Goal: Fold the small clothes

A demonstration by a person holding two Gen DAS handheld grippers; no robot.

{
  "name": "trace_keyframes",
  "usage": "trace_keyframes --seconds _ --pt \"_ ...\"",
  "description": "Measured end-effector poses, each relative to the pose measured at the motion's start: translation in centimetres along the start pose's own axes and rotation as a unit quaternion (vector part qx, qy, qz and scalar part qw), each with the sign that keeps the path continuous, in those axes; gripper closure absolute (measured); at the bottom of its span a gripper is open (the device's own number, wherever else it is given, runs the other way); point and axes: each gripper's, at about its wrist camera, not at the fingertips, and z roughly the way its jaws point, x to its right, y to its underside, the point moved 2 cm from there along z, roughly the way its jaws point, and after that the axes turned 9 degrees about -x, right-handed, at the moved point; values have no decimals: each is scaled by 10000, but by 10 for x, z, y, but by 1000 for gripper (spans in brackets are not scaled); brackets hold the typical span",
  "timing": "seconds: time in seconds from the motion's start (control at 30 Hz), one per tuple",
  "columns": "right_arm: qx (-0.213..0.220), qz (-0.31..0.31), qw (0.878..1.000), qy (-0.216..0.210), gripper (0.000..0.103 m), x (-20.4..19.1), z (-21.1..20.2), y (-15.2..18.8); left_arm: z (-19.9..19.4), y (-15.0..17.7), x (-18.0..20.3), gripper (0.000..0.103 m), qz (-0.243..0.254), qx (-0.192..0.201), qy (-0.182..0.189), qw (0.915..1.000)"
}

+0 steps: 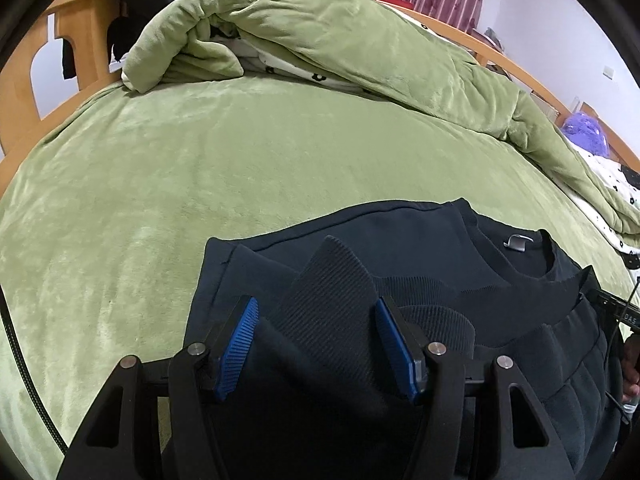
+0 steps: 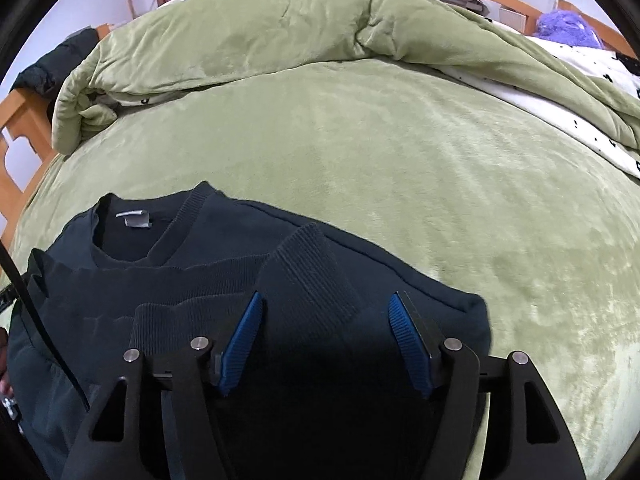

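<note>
A dark navy sweatshirt (image 1: 400, 248) lies folded on the green bed cover, collar with a grey label (image 1: 519, 241) facing away. It also shows in the right wrist view (image 2: 224, 232), label (image 2: 134, 218) at left. My left gripper (image 1: 316, 312) is open, its blue pads on either side of a ribbed cuff (image 1: 336, 280) that lies on the left part of the sweatshirt. My right gripper (image 2: 326, 308) is open above the other ribbed cuff (image 2: 308, 264) on the right part. Neither gripper holds cloth.
A rumpled green duvet (image 1: 340, 40) with a white patterned underside is heaped along the far side of the bed. The wooden bed frame (image 1: 80, 32) rises at the left, dark clothes hanging on it. A purple fluffy thing (image 2: 568, 26) lies at the far right.
</note>
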Motion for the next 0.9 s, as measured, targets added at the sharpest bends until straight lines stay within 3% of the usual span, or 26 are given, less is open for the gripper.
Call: trace_keyframes --seconds 0.07,0.1,0.13,0.23,0.37,0.47,0.53,0.7,0.9 --pt "51 -139 9998 90 60 -6 3 2 -2 0 1 60 61 71 -159 9998" --pt "131 -167 9997 136 64 -7 1 3 -4 0 2 69 82 134 -181 9997" --pt "213 -181 9996 106 74 -6 -2 3 -9 0 2 79 96 252 -177 9995" --pt "584 -123 9982 -102 82 -1 -18 4 -23 -1 -2 90 87 626 -60 9980" --pt "1182 27 9921 -407 84 6 -46 3 -40 -3 -9 90 -77 1077 -34 9942" --pt "1392 172 9888 -510 84 12 -54 0 -40 -7 -19 90 -342 1121 83 9931" --pt "1271 220 9907 -440 84 14 -46 -3 -33 -9 -21 90 -425 1018 93 9938" --pt "366 174 9989 215 84 6 9 -3 -17 -7 -12 89 -272 754 -113 9967" --pt "301 226 9990 236 82 10 13 -4 -10 -6 -20 75 -466 525 31 9975"
